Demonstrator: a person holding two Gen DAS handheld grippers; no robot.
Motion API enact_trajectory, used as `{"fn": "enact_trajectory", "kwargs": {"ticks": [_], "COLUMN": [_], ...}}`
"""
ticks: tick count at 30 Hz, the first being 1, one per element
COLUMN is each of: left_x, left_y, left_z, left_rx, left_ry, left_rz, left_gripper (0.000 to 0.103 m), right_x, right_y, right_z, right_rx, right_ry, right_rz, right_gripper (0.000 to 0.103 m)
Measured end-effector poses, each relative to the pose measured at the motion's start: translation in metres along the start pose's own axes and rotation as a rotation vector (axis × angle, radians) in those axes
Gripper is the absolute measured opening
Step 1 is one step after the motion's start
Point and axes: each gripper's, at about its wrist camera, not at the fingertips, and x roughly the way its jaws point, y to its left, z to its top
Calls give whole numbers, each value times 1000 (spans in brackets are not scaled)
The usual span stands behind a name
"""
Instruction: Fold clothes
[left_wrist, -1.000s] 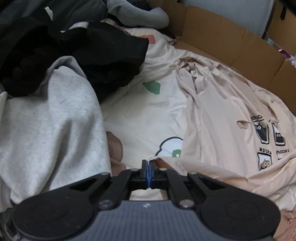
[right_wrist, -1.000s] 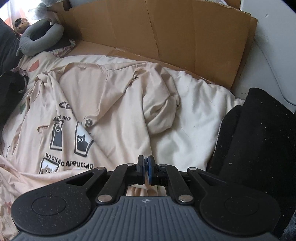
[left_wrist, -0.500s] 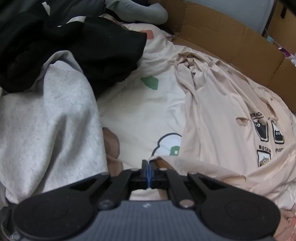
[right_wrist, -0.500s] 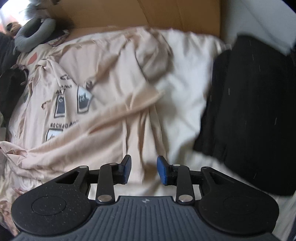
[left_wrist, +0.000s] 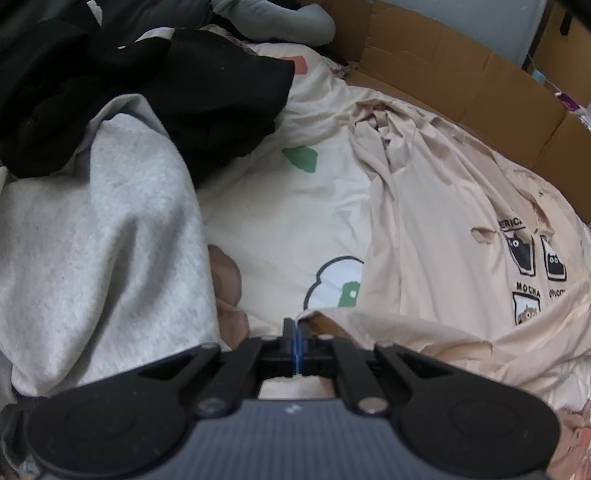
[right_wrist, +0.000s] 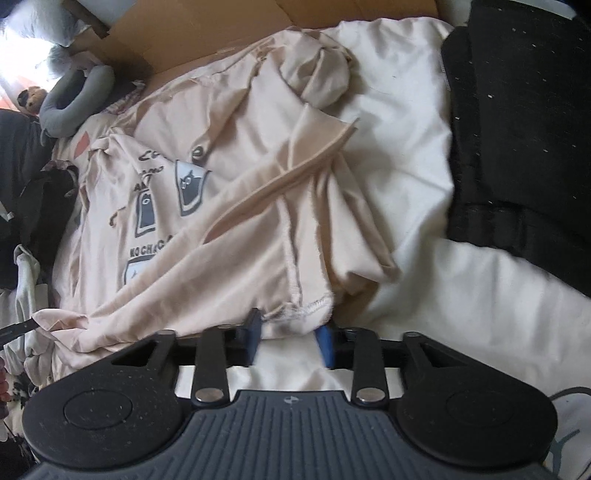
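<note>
Right hand-held gripper (right_wrist: 290, 338) has dropped to the beige T-shirt (right_wrist: 236, 206) spread on the bed (right_wrist: 424, 266); its jaws are closing around the hem corner while the left hand-held gripper (left_wrist: 296, 345), pressed together, is pinching the opposite corner, anchoring it for the fold.

Lower hem of beige printed cotton T-shirt (right_wrist: 236, 206) hidden behind black right gripper (right_wrist: 290, 334); contact of blue pads with hem not to be told as jaws are closing. Printed words on shirt chest partly covered by fold, only fragments readable. Black folded garment (right_wrist: 524, 133) cut off by right picture edge. Heap of black clothes (left_wrist: 122, 85) cut off at top left edge. Grey marl sweatshirt (left_wrist: 96, 243) cut off at left edge. Small brown toy (right_wrist: 31, 98) too blurred to identify.
</note>
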Motion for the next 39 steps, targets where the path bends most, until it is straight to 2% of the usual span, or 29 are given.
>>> {"fn": "enact_trajectory", "kwargs": {"ticks": [3,4,5,10,16,26,33,39], "left_x": [1,1,0,-13,-47,-102,-119,-120], "left_y": [0,0,0,-2,-5,-28,-38,-32], "left_z": [-1,-1,-1,-4,-15,-56,-94,-111], "left_rx": [-3,-4,-6,-14,-49,-54,-31,-50], "left_ry": [2,3,3,-3,-14,6,55,80], "left_rz": [-4,-4,-6,-24,-61,-99,-94,-79], "left_gripper": [0,0,0,0,0,0,0,0], "right_x": [0,1,1,-17,-62,-120,-129,-124], "right_y": [0,-1,-1,7,9,1,-1,-5], "right_z": [3,4,4,5,5,-27,-61,-84], "right_rx": [-1,-1,-5,-86,-135,-219,-277,-297], "right_ry": [-18,-18,-17,-22,-33,18,74,110], "right_rz": [-12,-22,-32,-75,-136,-209,-245,-261], "right_gripper": [12,3,2,1,0,0,0,0]}}
